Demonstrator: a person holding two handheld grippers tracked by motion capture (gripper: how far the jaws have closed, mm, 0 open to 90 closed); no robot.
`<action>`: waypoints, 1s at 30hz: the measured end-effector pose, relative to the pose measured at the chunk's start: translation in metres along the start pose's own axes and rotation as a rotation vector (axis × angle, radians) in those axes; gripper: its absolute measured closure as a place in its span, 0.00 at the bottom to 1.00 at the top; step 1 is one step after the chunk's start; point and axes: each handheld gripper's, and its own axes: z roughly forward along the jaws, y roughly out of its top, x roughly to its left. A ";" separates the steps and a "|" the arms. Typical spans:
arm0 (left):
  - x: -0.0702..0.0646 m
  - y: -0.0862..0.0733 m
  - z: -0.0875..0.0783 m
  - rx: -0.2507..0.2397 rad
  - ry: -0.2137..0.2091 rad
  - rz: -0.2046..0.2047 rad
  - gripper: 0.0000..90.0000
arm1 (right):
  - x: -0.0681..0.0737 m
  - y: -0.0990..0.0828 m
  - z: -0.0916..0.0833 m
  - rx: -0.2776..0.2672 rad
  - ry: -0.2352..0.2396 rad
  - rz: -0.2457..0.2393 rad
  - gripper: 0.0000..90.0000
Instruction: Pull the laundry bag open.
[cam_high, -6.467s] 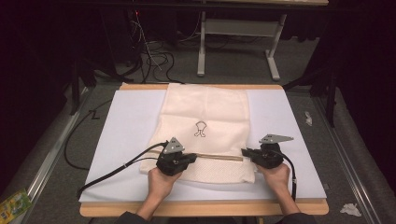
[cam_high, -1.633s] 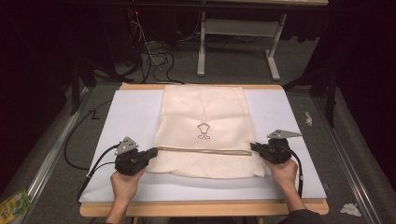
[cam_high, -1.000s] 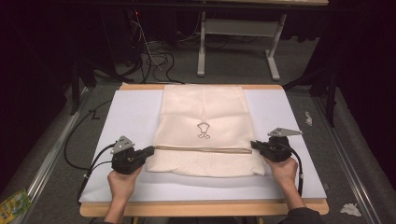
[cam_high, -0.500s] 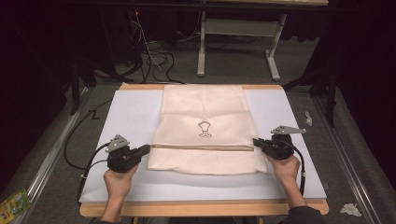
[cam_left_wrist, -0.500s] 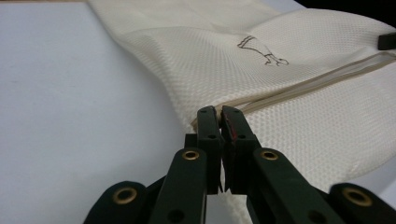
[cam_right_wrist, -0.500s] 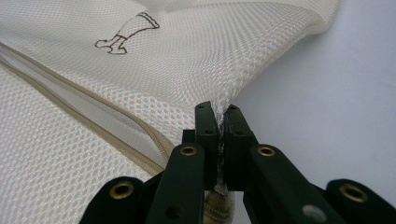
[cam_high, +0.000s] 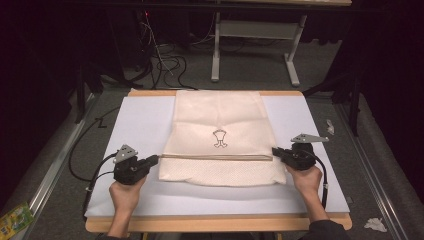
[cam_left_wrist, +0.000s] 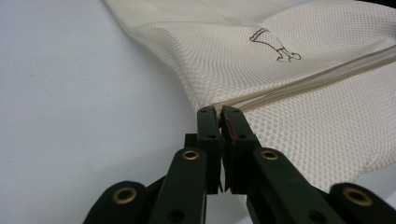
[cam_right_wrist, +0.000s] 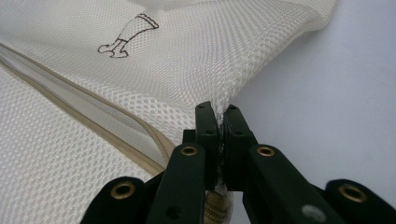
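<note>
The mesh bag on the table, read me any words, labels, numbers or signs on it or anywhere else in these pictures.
No readable words or numbers anywhere.
Mesh bag: a small dark outline drawing above the zipper, a sign with no letters.
Green packet on the floor at lower left: its print is too small and blurred to read.

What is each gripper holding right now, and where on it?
Both hold the mesh bag: the left gripper pinches its zipper end at one side edge, the right gripper the mesh at the opposite edge.
</note>
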 end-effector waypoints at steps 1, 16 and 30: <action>0.000 -0.001 0.000 0.002 -0.001 -0.001 0.97 | 0.001 0.000 0.000 0.000 0.001 0.001 0.98; -0.001 -0.002 -0.002 -0.008 -0.016 -0.017 0.97 | 0.002 -0.003 0.003 0.009 0.010 0.021 0.97; -0.003 -0.008 0.001 0.027 -0.022 -0.018 0.96 | -0.001 -0.013 0.014 0.058 0.004 0.032 0.96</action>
